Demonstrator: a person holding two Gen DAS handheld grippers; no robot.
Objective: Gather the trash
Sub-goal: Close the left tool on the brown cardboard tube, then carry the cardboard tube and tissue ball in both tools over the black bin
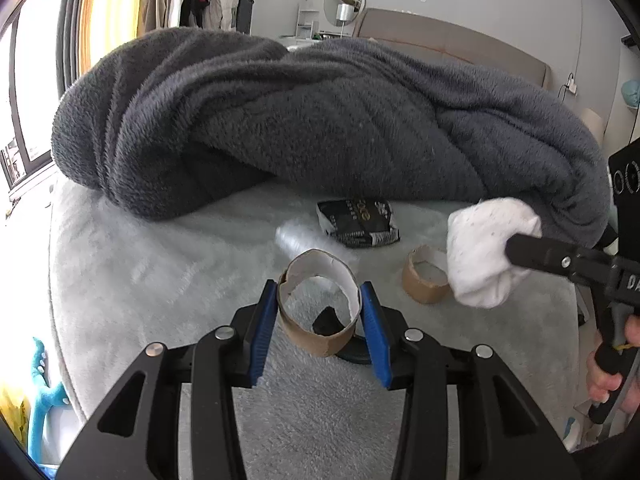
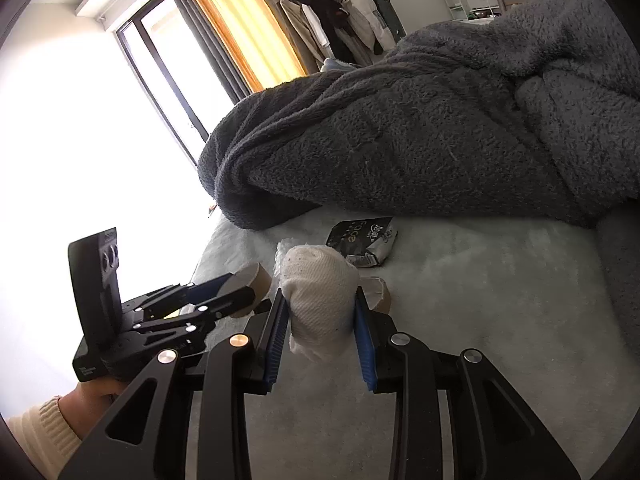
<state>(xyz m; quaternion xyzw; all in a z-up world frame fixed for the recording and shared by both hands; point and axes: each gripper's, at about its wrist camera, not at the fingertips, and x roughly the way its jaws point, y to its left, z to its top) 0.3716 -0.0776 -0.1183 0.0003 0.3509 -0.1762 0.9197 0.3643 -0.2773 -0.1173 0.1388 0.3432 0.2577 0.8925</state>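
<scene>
Cardboard ring clenched in left claw; right claw grips tissue wad, possibly paper towel.

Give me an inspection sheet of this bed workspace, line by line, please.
Surface: pale fluffy bedcover, unmade.
Job's things: torn cardboard ring in the left gripper; white wadded paper in the right gripper; second cardboard ring and black packet lying on the cover; a clear plastic scrap beside the packet.
Clutter: heaped dark grey blanket.
Grippers: both shut on their items, blue fingers pressing the sides.
Cables: one plugged into a wall socket.
Surroundings: window, orange curtain, hanging clothes, headboard.
</scene>
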